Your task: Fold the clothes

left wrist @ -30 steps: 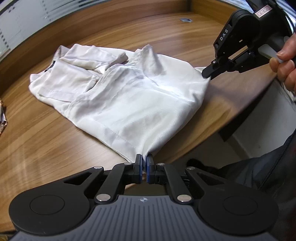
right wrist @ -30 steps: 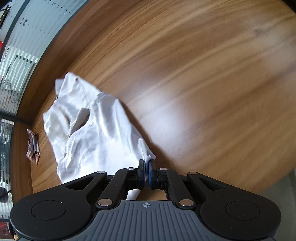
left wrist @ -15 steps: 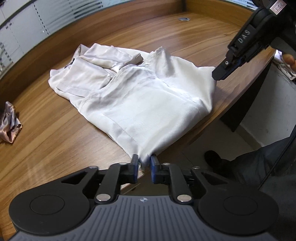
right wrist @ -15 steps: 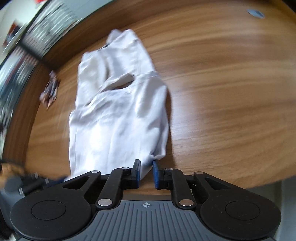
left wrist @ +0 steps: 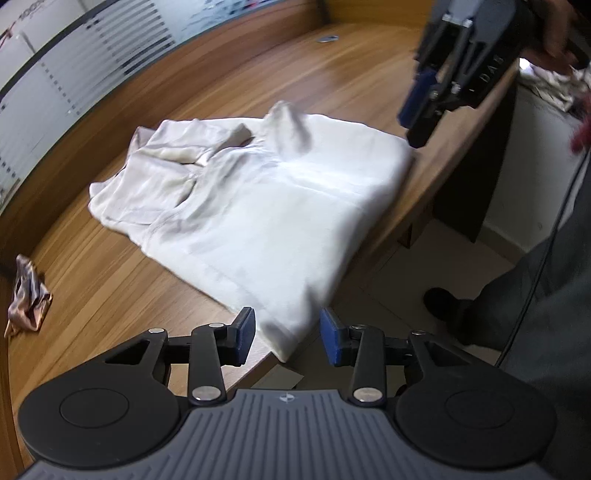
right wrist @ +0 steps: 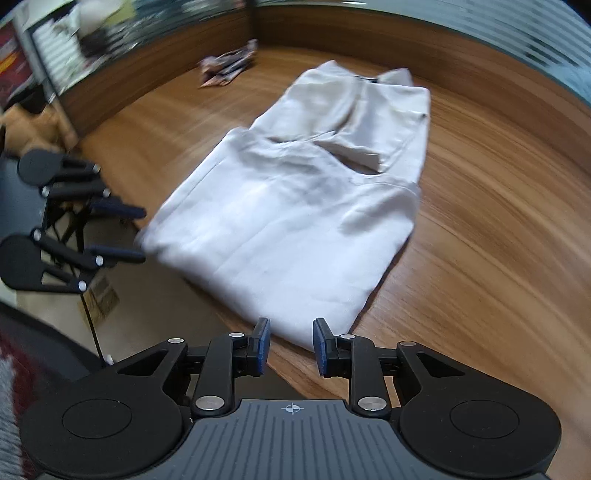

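Left wrist view first: your left tool (left wrist: 287, 334) has its blue-padded fingers (left wrist: 245, 331) spread wide, gripping nothing. Between them and just ahead lies the near corner of the cream-white folded fabric garment (left wrist: 258, 206), and that corner droops over the edge of the brown wood-grain counter (left wrist: 92, 295). The pads do not touch the cloth.

Your right tool (left wrist: 421, 114) shows at the upper right of this view, black with a blue pad, held above the garment's far right corner and apart from it. A hand (left wrist: 554, 33) grips its body. At the counter's left edge lies a small crumpled pinkish-brown satin cloth (left wrist: 27, 295), well apart from the garment. A dark shoe (left wrist: 443, 306) stands on the pale floor below the counter edge.

Right wrist view: your right tool (right wrist: 291, 345) is likewise parted, fingers (right wrist: 261, 345) empty, with the garment's (right wrist: 295, 206) near corner just ahead of them at the counter's (right wrist: 480, 258) edge. The garment lies flat, running away from you, with a folded flap across its middle. Your left tool (right wrist: 136, 232) appears at the left, both fingers open, just beside the garment's left corner. A striped crumpled cloth (right wrist: 229, 66) lies far back on the counter. This view is blurred.
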